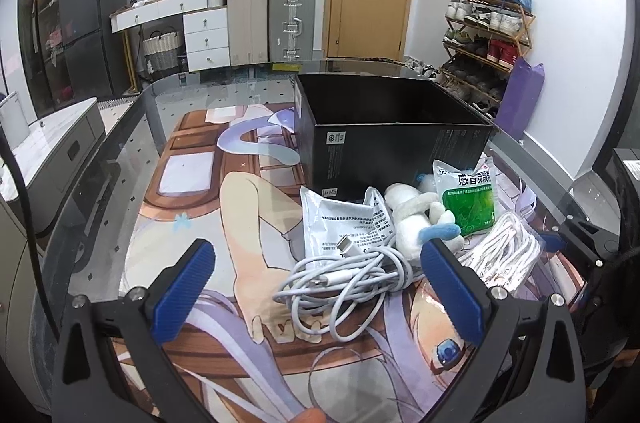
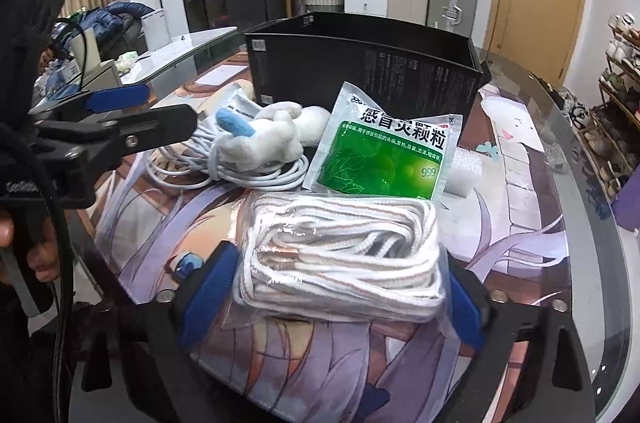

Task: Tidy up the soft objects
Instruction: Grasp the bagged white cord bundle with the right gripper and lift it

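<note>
We see a glass-topped table (image 1: 120,159) with a printed cartoon mat (image 1: 208,207) under the pane, and on it a matte black cardboard box (image 1: 384,127), open at the top and straight-walled. The soft things lie in a loose heap just in front of that box.

Nearest us on the right is a clear plastic bag of white rope (image 2: 340,259), thick braided cord coiled in loops, the film glossy and crinkled. The right hand-held gripper (image 2: 332,287) straddles this bag: its ribbed blue pads (image 2: 208,287) sit at the bag's two sides with the jaws fairly wide. We cannot tell whether the pads press on the plastic or merely flank it.

Behind the rope bag, leaning toward the box, is a flat green and white foil sachet (image 2: 384,159) with printed characters. To its left lies a fuzzy white plush toy (image 2: 272,139) with a blue felt part, resting on a coiled white charging cable (image 1: 344,283) of smooth rubbery cord. A silvery foil pouch (image 1: 336,227) with small black print lies flat beside the toy.

The left hand-held gripper (image 1: 316,287) hangs over the cable with its jaws wide apart and nothing between the ridged blue pads (image 1: 184,287). The cable lies on the mat between and below them, untouched.
</note>
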Available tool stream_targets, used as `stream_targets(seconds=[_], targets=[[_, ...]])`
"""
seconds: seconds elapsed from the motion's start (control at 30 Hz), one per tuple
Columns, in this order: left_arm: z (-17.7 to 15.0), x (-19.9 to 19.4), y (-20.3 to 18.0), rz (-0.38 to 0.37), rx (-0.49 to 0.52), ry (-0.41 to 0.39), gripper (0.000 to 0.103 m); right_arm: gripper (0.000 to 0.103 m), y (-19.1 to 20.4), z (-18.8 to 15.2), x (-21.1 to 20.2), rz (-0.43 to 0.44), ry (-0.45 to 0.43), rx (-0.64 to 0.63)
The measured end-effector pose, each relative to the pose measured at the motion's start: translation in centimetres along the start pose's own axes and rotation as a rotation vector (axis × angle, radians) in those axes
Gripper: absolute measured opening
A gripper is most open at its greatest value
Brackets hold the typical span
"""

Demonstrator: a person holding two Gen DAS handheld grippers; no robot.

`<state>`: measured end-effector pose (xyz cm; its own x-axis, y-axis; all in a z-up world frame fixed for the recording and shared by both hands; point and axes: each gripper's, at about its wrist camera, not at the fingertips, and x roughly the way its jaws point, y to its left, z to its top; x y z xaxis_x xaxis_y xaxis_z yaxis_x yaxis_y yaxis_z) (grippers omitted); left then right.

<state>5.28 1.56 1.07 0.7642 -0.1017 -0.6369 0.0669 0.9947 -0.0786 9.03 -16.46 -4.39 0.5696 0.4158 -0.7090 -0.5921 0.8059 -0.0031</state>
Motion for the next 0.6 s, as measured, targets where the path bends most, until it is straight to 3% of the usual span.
stream_targets(seconds=[0.17, 0.6], targets=[[-0.3, 0.0, -0.3, -0.008, -0.002, 0.010, 0.103, 0.084, -0.5, -0.5, -0.8, 0.012, -0.016, -0.006], [0.3, 0.2, -2.2, -0.077, 0.038, 0.007, 0.103, 0.084, -3.5, -0.2, -5.5, -0.001, -0.151, 0.052]])
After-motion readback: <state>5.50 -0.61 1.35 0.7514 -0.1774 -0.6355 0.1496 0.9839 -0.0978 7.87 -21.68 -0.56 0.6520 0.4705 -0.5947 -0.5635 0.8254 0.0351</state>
